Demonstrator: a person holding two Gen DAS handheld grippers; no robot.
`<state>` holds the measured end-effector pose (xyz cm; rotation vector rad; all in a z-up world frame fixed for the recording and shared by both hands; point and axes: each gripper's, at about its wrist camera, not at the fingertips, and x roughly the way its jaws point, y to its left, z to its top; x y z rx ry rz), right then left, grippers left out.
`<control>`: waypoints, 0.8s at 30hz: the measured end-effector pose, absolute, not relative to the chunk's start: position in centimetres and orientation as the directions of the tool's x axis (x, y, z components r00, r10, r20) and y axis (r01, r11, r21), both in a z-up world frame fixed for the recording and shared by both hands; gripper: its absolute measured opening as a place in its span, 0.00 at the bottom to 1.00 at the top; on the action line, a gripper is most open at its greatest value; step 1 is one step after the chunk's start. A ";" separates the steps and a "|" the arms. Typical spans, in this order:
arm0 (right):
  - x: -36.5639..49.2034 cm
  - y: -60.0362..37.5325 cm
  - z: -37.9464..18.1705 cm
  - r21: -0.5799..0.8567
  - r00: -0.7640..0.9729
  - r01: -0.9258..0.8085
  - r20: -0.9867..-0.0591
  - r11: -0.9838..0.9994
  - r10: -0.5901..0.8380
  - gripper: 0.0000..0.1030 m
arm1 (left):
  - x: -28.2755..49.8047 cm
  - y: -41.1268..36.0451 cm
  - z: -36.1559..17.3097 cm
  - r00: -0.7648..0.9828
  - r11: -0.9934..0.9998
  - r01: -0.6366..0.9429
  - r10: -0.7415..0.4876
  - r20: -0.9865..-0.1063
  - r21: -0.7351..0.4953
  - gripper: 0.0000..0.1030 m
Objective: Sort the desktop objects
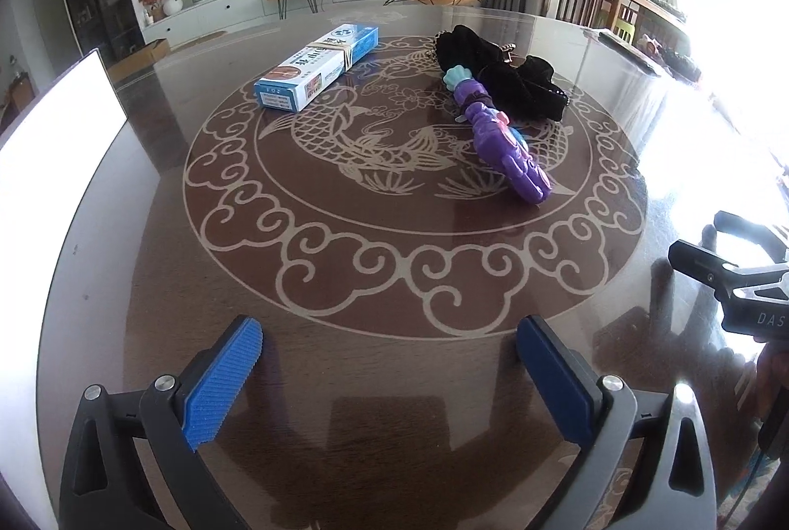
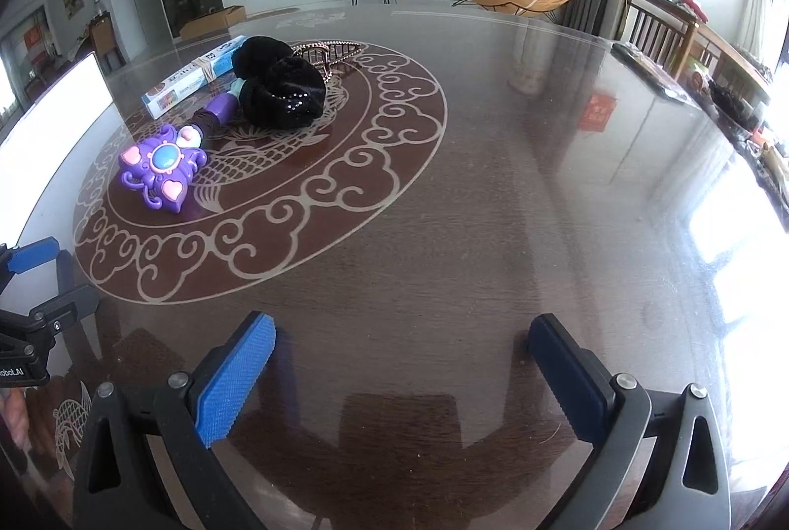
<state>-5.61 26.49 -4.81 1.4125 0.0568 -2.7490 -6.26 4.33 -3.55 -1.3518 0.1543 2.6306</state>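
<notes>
Both grippers, left gripper [image 1: 389, 377] and right gripper [image 2: 402, 374], hover with fingers apart, holding nothing. On the table [image 1: 345, 264] medallion lie a blue box [image 1: 318, 69], purple toy [image 1: 498, 138] and black pouch [image 1: 498, 74]. Only the right view shows the toy's butterfly face.

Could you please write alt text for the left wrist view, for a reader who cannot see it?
The left gripper hangs open and empty over a dark round table with a pale fish-and-cloud inlay. Farther off lie a blue box, a purple toy wand and a black pouch touching the wand. The right gripper shows at the right edge.
</notes>
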 end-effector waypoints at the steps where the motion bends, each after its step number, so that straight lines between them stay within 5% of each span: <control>1: -5.6 26.5 -4.8 -0.010 -0.581 0.062 -0.813 -0.998 -0.028 1.00 | -6.4 4.5 -3.6 -0.570 -0.978 -0.207 0.112 -0.814 0.010 1.00; 22: -5.7 26.5 -4.9 -0.009 -0.581 0.061 -0.813 -0.998 -0.028 1.00 | -17.5 11.5 -3.3 -0.533 -0.951 -0.310 0.164 -0.830 0.011 1.00; 24: -5.7 26.4 -4.9 -0.009 -0.581 0.061 -0.813 -0.998 -0.028 1.00 | -17.5 10.9 -2.9 -0.571 -0.958 -0.287 0.160 -0.805 0.013 0.74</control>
